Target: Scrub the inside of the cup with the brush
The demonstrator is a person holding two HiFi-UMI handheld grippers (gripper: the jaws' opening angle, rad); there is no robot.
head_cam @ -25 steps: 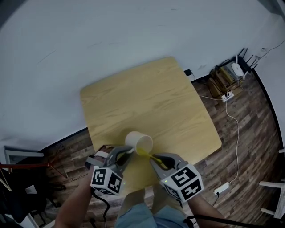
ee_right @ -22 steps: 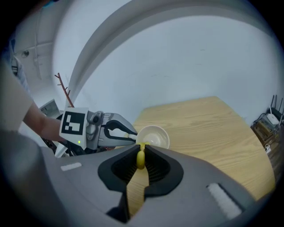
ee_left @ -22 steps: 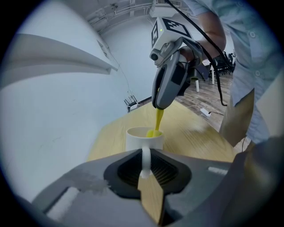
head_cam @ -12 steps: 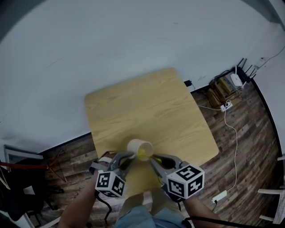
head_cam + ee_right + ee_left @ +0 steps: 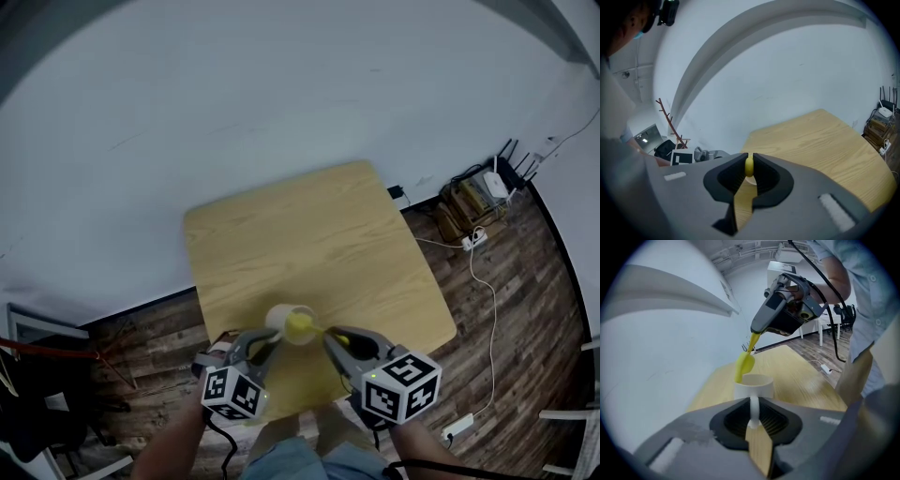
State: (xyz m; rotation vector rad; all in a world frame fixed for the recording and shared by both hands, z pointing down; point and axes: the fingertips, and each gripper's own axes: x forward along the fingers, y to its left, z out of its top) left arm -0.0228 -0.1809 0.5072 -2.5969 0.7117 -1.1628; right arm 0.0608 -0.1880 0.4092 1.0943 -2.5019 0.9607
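Note:
A white cup (image 5: 289, 321) hangs over the near part of the wooden table (image 5: 309, 244). My left gripper (image 5: 266, 339) is shut on its handle (image 5: 753, 408), which the left gripper view shows pinched between the jaws (image 5: 753, 416). The cup (image 5: 753, 386) stands upright there. A yellow brush (image 5: 300, 325) has its head (image 5: 744, 364) at the cup's rim, dipping in at the far left side. My right gripper (image 5: 330, 336) is shut on the brush's yellow handle (image 5: 749, 166). In the left gripper view that gripper (image 5: 754, 332) comes down from above at a slant.
A white wall rises behind the table. On the wooden floor at the right lie a power strip, cables and a router (image 5: 487, 183). A coat stand (image 5: 670, 124) and dark clutter stand at the left. The person's torso (image 5: 862, 310) is close on the right.
The table sits lower and smaller in the head view as the camera has tilted. Cup, brush and both grippers keep nearly the same pose; the brush head stays at the cup's mouth.

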